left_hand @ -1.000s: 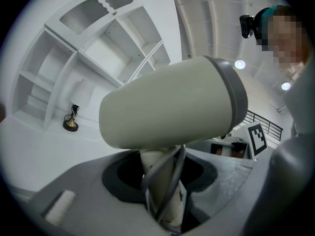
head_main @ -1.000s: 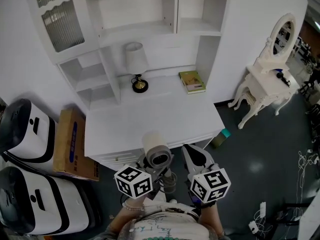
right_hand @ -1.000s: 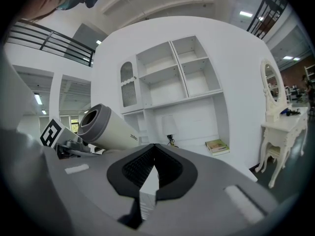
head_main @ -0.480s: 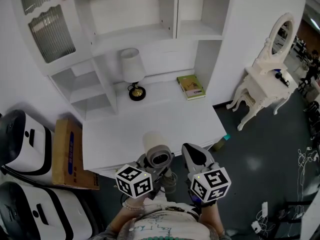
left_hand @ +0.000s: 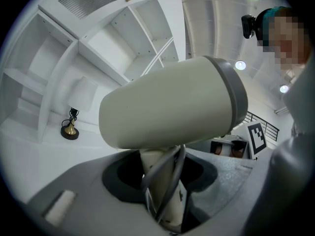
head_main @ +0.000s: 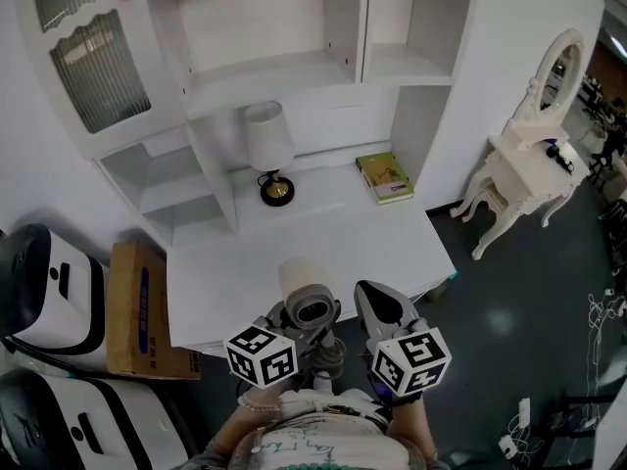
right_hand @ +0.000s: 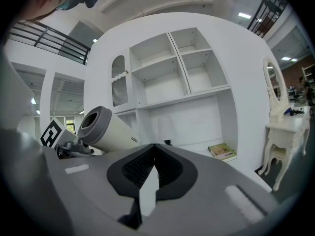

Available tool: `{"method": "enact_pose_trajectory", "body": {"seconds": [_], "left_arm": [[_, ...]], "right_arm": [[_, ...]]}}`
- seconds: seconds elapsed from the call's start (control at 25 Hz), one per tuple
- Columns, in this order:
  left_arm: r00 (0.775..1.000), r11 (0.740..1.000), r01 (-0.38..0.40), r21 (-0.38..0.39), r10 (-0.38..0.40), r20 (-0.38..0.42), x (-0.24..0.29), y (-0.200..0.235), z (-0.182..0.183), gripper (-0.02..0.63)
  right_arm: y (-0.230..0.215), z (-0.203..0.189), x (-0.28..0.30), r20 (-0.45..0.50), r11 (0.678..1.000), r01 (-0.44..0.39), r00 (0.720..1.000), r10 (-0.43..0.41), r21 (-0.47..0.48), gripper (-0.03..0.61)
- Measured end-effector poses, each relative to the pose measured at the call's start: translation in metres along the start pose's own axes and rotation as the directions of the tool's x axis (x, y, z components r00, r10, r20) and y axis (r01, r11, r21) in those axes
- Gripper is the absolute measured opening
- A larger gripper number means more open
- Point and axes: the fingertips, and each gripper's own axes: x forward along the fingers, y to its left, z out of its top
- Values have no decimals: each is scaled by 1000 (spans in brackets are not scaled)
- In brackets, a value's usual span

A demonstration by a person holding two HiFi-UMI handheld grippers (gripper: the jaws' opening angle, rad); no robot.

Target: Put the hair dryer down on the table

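Observation:
A beige hair dryer [head_main: 306,298] with a grey nozzle ring stands upright in front of my body, below the near edge of the white desk [head_main: 323,238]. My left gripper [head_main: 323,344] is shut on its handle, with the cord looped beside it. In the left gripper view the dryer's barrel [left_hand: 167,107] fills the middle above the left gripper [left_hand: 165,186]. My right gripper [head_main: 372,297] is beside it on the right, shut and empty. In the right gripper view the right gripper [right_hand: 153,151] has its jaws pressed together, with the dryer [right_hand: 106,129] to its left.
On the desk stand a small lamp [head_main: 269,155] and a green book [head_main: 385,177], under white shelves. A cardboard box [head_main: 142,306] and white machines [head_main: 49,282] sit on the floor at the left. A white dressing table [head_main: 534,164] is at the right.
The head view has shifted, so the desk and shelves sit a little lower and to the right. Both grippers and the dryer keep their places in the view.

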Motion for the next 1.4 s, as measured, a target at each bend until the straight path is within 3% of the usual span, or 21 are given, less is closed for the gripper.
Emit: {"method": "enact_pose_trajectory", "body": {"seconds": [0.4,1.4], "left_arm": [[1000,1000,1,-16,-1,4,6,11,5,172],[980,983,-175,-48,179,92,78,37,44,172]], "right_arm": [[-5,-2,14,-10,1000,5,1000,-5,17,28],[-70,42,71,-53,979,-201,979,199,-35,28]]}}
